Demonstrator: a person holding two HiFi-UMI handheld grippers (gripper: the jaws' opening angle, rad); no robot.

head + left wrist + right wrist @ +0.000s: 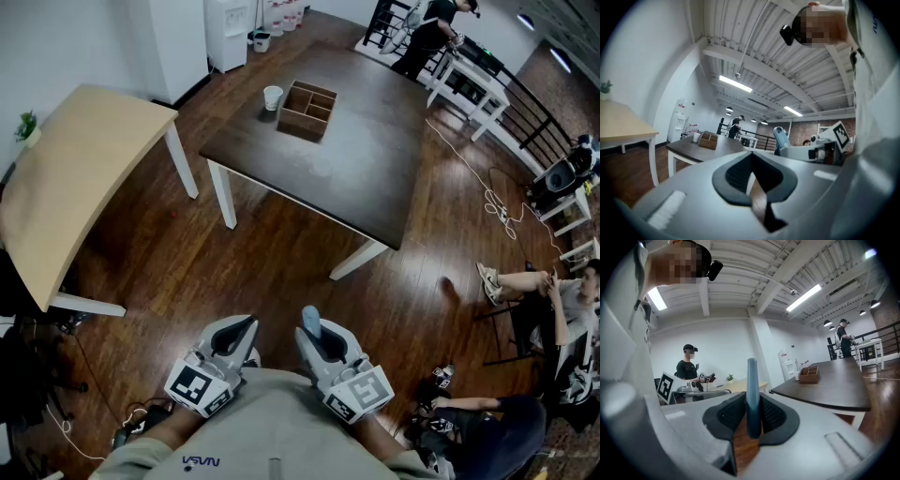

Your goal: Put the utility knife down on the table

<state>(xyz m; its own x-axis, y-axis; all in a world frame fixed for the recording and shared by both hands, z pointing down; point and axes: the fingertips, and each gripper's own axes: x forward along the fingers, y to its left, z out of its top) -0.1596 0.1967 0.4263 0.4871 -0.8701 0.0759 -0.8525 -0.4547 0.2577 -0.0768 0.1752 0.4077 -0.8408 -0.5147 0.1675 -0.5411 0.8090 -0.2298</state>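
Head view shows us, lower left, our left gripper (234, 337) with jaws together on nothing, then beside it our right gripper (320, 341) clamped on the blue knife (310, 322), well apart from the dark table (361, 164) at upper centre.

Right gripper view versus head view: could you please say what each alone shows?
Only the right gripper view: ceiling lights and a standing person in black at left. Only the head view: a seated person and a white cable on the floor. Both: the right gripper holding the utility knife, and the dark table with its wooden box.
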